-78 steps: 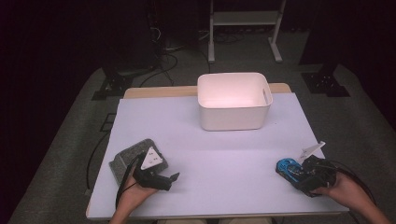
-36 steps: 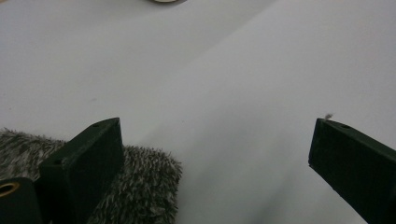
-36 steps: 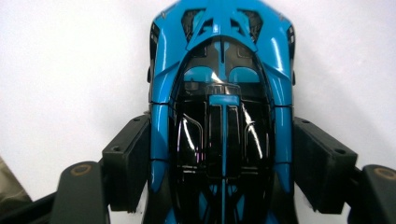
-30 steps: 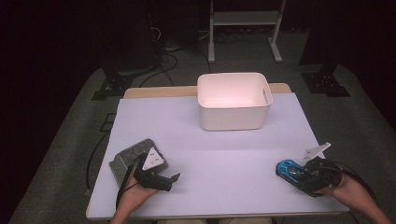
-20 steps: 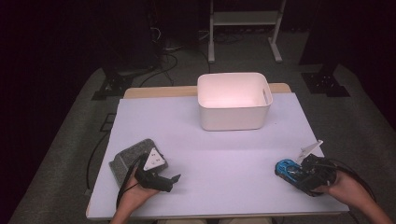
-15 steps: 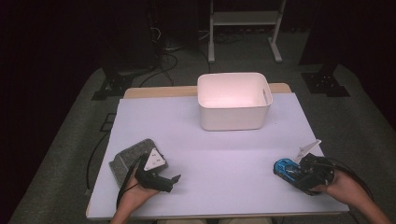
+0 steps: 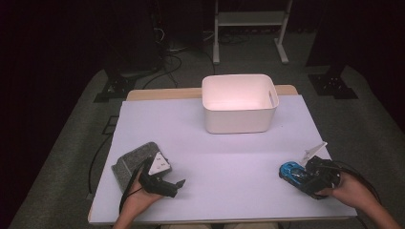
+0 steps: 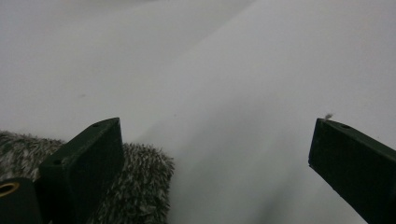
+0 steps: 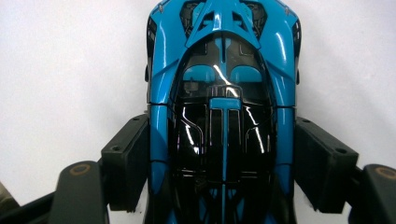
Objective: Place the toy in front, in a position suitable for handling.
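The blue toy car [image 9: 222,107] sits at the lower right of the high view, on the bench [image 7: 229,162], with the right gripper [image 9: 222,165] fingers clamped on its two sides. A glossy body (rounded too) could slip or twist out when lifted. The left gripper [image 7: 167,183], lower left, rests released beside a grey furry pouch [image 7: 133,164]. The white bin [image 7: 239,102] stands upper centre. No readable writing anywhere.

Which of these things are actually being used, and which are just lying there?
In use:
blue toy car, clamped in the right gripper
white bin, probably where it goes

Lying about:
grey fuzzy pouch, beside the open left gripper
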{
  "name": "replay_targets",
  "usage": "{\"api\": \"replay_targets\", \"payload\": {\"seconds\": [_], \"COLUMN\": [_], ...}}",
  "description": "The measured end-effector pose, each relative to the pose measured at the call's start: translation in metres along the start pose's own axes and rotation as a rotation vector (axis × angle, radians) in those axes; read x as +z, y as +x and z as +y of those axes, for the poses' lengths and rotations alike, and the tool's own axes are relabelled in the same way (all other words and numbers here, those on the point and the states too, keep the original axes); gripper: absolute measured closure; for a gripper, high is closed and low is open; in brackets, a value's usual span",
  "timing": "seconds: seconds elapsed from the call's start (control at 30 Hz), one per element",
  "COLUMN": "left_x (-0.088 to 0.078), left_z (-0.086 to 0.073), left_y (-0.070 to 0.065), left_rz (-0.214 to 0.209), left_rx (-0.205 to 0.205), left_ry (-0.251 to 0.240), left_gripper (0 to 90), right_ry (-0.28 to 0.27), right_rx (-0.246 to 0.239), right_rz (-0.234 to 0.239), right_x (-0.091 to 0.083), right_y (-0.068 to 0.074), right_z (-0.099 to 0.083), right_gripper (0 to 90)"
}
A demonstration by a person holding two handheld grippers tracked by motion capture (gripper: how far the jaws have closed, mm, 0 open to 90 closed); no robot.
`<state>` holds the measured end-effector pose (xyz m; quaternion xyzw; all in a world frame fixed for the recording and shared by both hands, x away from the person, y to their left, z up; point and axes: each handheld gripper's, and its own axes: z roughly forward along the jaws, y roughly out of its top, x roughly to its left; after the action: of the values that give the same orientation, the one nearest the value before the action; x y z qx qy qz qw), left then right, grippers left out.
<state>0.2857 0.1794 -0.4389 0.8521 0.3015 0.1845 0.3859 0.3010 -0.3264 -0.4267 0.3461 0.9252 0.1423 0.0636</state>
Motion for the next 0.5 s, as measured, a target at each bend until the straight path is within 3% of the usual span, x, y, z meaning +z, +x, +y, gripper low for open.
{"api": "replay_targets", "payload": {"seconds": [0.1,0.23,0.5], "left_x": [0.0009,0.0013,0.0013], "left_z": [-0.0007,-0.0007,-0.0010], "left_y": [0.0004,-0.0002,0.0004], "left_rz": [-0.003,-0.003,0.001], "left_rx": [-0.006,-0.001,-0.006], "left_ry": [0.004,0.006,0.005], "left_gripper": [2.7,2.7,2.7], "right_ry": [-0.002,0.037,0.003], "right_rx": [-0.005,0.000,0.003], "right_rz": [-0.006,-0.004,-0.002], "right_x": [0.0005,0.0047,0.0038], "right_y": [0.0004,0.0001,0.0002], "right_z": [0.0009,0.0023,-0.0015], "right_gripper": [25.4,24.7,24.9]}}
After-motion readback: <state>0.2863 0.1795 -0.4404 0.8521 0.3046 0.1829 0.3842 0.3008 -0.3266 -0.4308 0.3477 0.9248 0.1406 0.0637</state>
